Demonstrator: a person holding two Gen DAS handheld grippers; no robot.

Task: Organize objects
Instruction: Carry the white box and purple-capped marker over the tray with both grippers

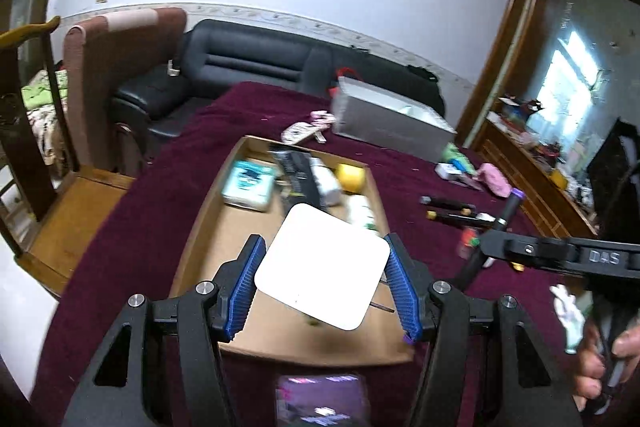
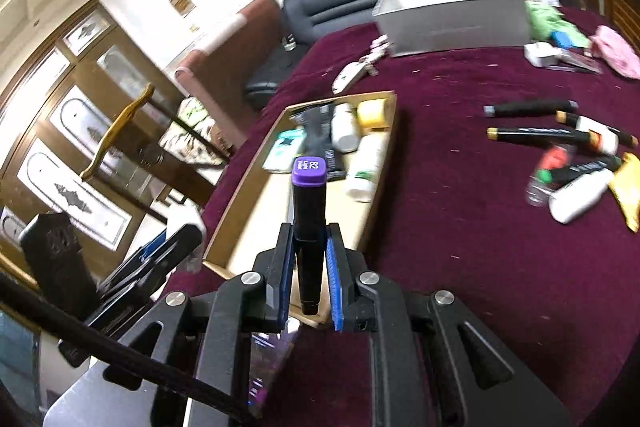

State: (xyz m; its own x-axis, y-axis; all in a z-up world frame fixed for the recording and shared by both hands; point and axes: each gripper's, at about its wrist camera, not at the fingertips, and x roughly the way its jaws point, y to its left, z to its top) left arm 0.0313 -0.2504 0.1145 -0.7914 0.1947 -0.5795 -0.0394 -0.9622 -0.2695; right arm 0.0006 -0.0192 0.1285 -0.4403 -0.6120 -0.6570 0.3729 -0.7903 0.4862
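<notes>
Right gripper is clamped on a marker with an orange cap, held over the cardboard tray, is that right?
Not quite: the marker in the right gripper has a purple cap, not orange, as the right wrist view shows. It is indeed clamped between the pads, over the cardboard tray.

One cardboard tray [image 1: 208,195], one grey box [image 2: 452,15], one white square box [image 1: 322,267], one purple-capped marker [image 2: 308,219], one yellow roll [image 2: 372,113], two white bottles [image 2: 344,127] in tray, two grippers [image 1: 322,275].
</notes>
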